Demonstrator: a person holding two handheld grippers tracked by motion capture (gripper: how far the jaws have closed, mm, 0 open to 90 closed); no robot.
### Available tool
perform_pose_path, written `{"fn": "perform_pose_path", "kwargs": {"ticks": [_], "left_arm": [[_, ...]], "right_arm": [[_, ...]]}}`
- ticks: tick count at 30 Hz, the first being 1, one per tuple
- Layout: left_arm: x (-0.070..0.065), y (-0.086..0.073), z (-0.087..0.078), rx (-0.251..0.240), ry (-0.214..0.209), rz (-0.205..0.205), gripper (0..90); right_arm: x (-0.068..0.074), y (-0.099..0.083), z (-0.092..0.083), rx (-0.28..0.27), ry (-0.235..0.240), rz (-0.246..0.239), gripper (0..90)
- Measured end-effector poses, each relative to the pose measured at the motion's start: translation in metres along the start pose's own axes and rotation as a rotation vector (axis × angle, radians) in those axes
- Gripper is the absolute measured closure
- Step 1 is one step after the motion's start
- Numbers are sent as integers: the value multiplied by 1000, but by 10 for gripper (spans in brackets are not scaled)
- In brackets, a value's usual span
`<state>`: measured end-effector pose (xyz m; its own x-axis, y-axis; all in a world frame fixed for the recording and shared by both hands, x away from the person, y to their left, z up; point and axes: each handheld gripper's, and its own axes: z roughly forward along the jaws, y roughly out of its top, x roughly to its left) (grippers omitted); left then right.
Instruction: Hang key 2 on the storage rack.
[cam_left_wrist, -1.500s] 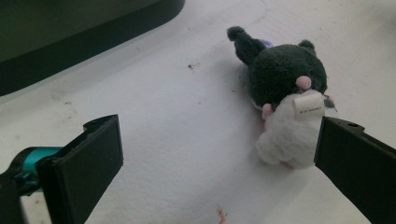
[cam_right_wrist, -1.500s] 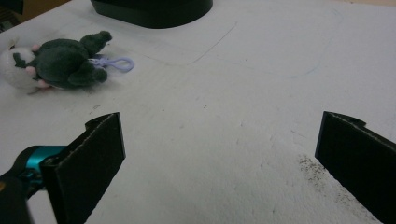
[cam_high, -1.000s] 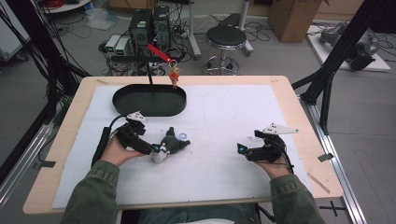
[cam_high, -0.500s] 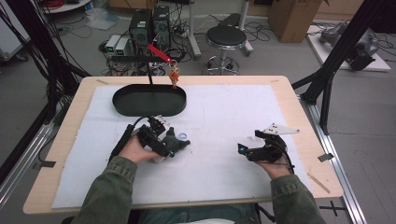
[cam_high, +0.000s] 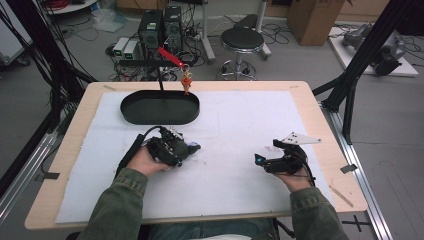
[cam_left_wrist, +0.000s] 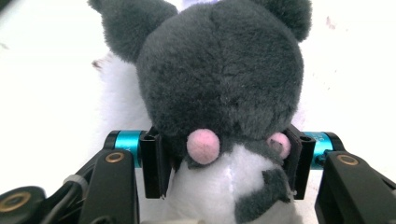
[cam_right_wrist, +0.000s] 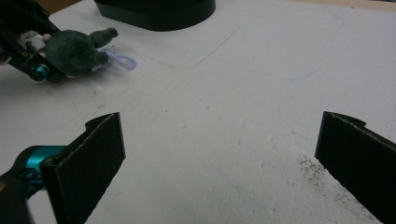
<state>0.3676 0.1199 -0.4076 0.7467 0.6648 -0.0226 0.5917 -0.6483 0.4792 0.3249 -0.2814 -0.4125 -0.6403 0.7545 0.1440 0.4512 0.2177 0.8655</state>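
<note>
- The left gripper (cam_high: 186, 149) is clamped on a small plush toy (cam_left_wrist: 219, 88); its jaws have just been closing, and in the left gripper view the pads (cam_left_wrist: 153, 163) press into the toy's neck from both sides, just under the two pink cheeks.
- The plush toy has a dark grey head with rounded ears and a white body, and it lies on the white mat (cam_high: 240, 125) left of the middle, with a pale purple loop (cam_right_wrist: 122, 60) trailing from its head onto the mat.
- The right gripper (cam_high: 259, 160) rests on the mat at the near right, well apart from the toy; its jaws stand wide with only bare mat between them, and it grasps nothing.
- Farther back on the mat, beyond the left gripper, sits a black oval tray (cam_high: 159, 107).
- A thin black stand (cam_high: 161, 82) rises from the tray, and a small orange figure (cam_high: 187, 82) hangs by a red strap from its arm, just above the tray's far right rim.
- Past the table's far edge a round black stool (cam_high: 242, 39) stands on the floor.
</note>
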Motion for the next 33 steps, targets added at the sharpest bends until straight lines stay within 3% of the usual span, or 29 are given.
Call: {"fn": "perform_pose_path", "kwargs": {"ticks": [7,13,19,25,30,33], "left_arm": [[18,-8,-26,-116,-14,-85,473],[27,-11,-39,-166,-22,-123,473],[36,-5,-54,-197,-14,-140,473],[48,6,-71,-237,27,-138,476],[58,16,-82,-251,27,-138,477],[66,19,-88,-275,3,-134,477]], "right_arm": [[1,0,0,4,-2,6,5],[1,0,1,10,0,6,5],[1,0,1,8,2,5,6],[2,0,3,16,-4,-8,6],[1,0,2,6,-4,-9,5],[1,0,2,3,-2,-3,6]]}}
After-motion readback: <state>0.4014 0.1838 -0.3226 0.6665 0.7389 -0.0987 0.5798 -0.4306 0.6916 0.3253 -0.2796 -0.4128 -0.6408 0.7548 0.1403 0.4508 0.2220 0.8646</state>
